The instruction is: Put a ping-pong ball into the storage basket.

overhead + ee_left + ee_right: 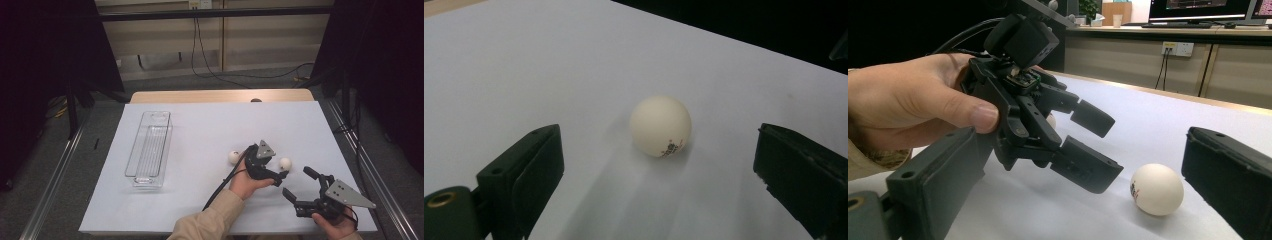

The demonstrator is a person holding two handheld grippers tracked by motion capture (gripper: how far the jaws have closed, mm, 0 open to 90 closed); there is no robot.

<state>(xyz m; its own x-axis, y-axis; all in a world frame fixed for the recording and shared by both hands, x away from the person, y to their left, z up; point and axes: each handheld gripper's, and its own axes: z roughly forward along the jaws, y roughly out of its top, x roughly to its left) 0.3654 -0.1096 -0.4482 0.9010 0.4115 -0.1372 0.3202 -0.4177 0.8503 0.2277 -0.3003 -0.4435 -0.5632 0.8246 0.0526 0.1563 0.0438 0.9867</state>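
Two white ping-pong balls lie on the white table sheet (200,130). My left gripper (280,168) is open, its jaws on either side of the right-hand ball (285,163) without touching it. In the left gripper view this ball (660,126), with small dark print on it, rests on the sheet just beyond the open left gripper (657,134). The other ball (233,156) lies free behind the left hand. My right gripper (298,182) stands open near the front right, aimed at the left gripper (1094,145). The right gripper (1080,167) has the ball (1156,189) ahead of its right jaw.
A clear, empty, oblong plastic tray (150,150) stands at the left of the sheet. A cable (220,190) trails from the left gripper toward the front edge. Beyond the table's wooden far edge (220,95) are floor and cables.
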